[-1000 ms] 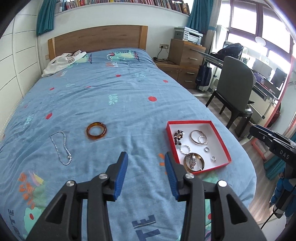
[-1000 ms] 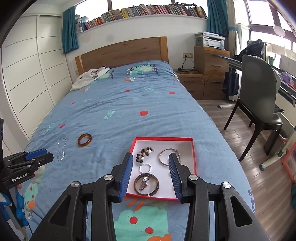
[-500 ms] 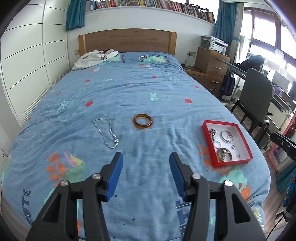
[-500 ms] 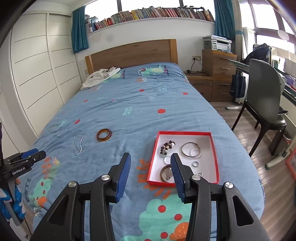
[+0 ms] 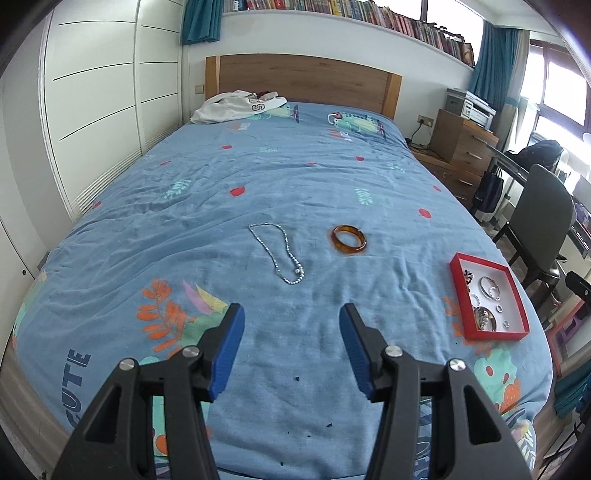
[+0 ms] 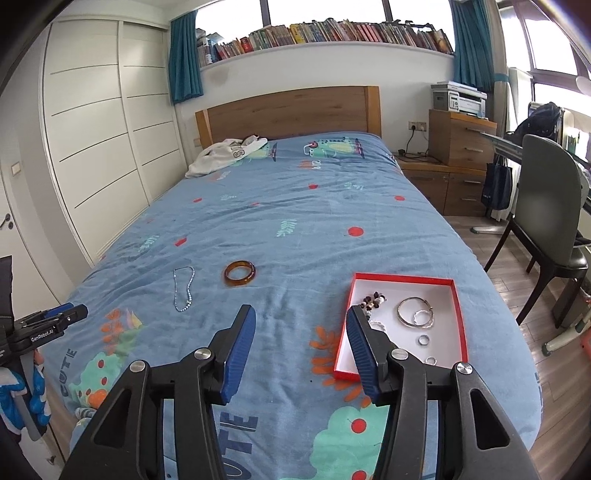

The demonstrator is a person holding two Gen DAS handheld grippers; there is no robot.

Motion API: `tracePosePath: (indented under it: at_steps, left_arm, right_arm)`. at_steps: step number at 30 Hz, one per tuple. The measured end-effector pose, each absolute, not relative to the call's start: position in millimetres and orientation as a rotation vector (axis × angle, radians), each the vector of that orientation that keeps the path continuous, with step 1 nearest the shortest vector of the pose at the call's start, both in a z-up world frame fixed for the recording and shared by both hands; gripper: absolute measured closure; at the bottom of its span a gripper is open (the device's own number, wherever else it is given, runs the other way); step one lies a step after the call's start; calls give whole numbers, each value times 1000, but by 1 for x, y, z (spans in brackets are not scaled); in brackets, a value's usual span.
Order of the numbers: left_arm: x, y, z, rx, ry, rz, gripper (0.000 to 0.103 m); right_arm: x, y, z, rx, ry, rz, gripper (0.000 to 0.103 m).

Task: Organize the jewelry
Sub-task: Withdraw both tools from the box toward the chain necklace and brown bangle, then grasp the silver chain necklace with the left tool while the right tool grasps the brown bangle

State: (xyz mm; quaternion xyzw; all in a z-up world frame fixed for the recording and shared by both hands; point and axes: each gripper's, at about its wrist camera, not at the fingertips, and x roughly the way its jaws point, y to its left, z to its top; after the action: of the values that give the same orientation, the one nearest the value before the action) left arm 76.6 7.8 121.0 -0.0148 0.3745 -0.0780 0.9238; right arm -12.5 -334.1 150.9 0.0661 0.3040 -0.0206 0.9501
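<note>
Necklace (image 5: 277,254) – on bedspread ahead of left fingers (image 5: 232,325), apart | left spread, empty | right fingers (image 6: 247,325) opening, empty

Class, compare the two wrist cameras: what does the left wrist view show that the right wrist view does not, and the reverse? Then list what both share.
Only the left wrist view shows the left gripper head-on, nothing between its open jaws.

Only the right wrist view shows the right gripper head-on, its jaws opening with nothing between them, the left gripper from the side at the picture's left edge, and the windows above the bookshelf.

Both show the blue bedspread, the silver necklace, the amber bangle and the red tray holding beads, bangles and rings.
</note>
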Motion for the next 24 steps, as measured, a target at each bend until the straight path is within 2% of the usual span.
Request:
tracePosePath:
  at_steps: [13, 24]
  left_arm:
    - [128, 22, 101, -50, 845, -121, 49]
    - [210, -8, 39, -78, 957, -151, 45]
  right_arm:
    - [48, -329, 120, 179, 685, 27, 52]
    - [136, -329, 54, 193, 814, 65, 52]
